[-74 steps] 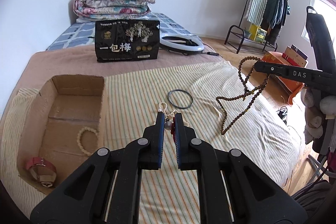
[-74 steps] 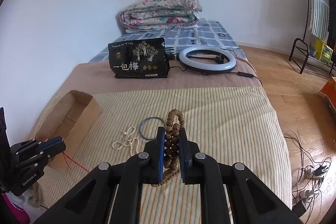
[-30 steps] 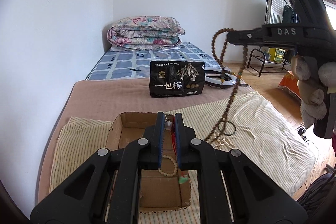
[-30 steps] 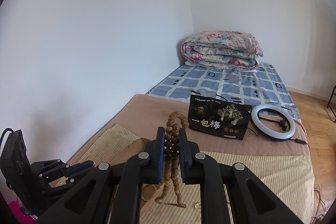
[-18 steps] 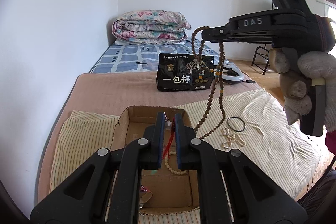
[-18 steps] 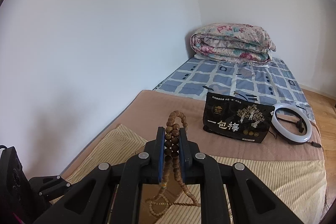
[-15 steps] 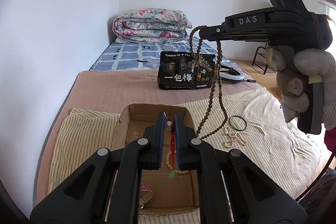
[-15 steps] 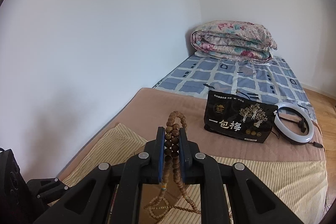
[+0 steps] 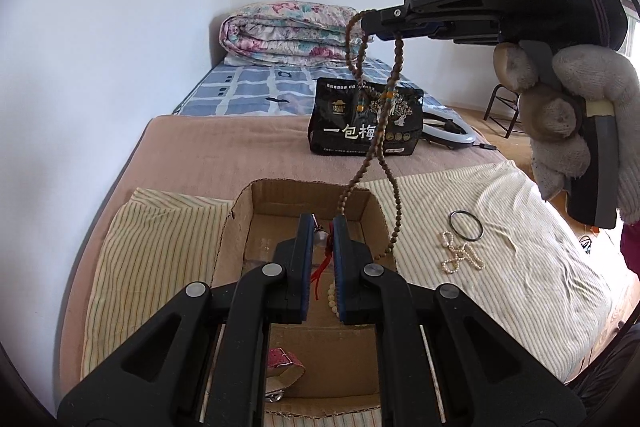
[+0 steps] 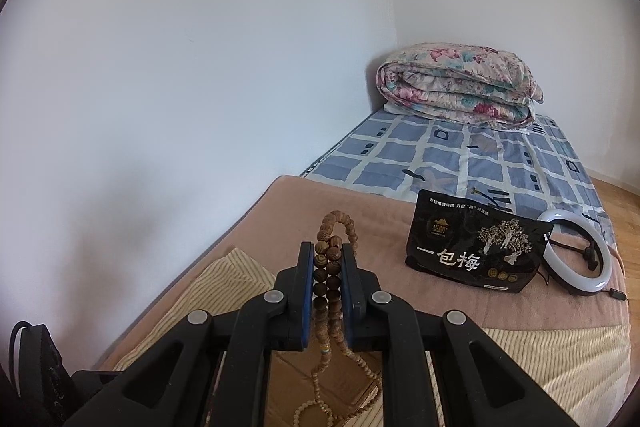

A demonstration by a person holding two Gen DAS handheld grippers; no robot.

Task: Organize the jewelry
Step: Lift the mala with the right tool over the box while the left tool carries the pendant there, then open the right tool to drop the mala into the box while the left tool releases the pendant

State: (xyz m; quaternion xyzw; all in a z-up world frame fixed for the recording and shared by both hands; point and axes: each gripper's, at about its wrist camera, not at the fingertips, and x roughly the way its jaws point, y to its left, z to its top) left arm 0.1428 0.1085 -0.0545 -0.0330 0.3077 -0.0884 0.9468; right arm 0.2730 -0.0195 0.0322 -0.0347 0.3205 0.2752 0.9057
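Observation:
My left gripper [image 9: 322, 227] is shut on a red-corded pendant [image 9: 323, 263] and holds it over the open cardboard box [image 9: 240, 211]. A white bead bracelet [image 9: 331, 297] and a pink watch [image 9: 280, 361] lie in the box. My right gripper [image 10: 327, 259] is shut on a long brown bead necklace [image 10: 334, 227]; it also shows in the left wrist view [image 9: 368, 23], high above the box's far right corner, with the necklace [image 9: 376, 147] hanging down into the box. A black ring bangle [image 9: 465, 225] and a pearl string [image 9: 460, 255] lie on the striped cloth right of the box.
The striped cloth [image 9: 520, 247] covers a brown blanket [image 9: 220, 147] on the bed. A black snack bag [image 9: 366, 121] and a ring light [image 9: 448, 131] lie behind the box. A folded floral quilt [image 9: 288, 31] sits at the wall.
My right gripper has carried the bead necklace left and closer, from over the cloth to above the box. My left gripper with the pendant has stayed over the box.

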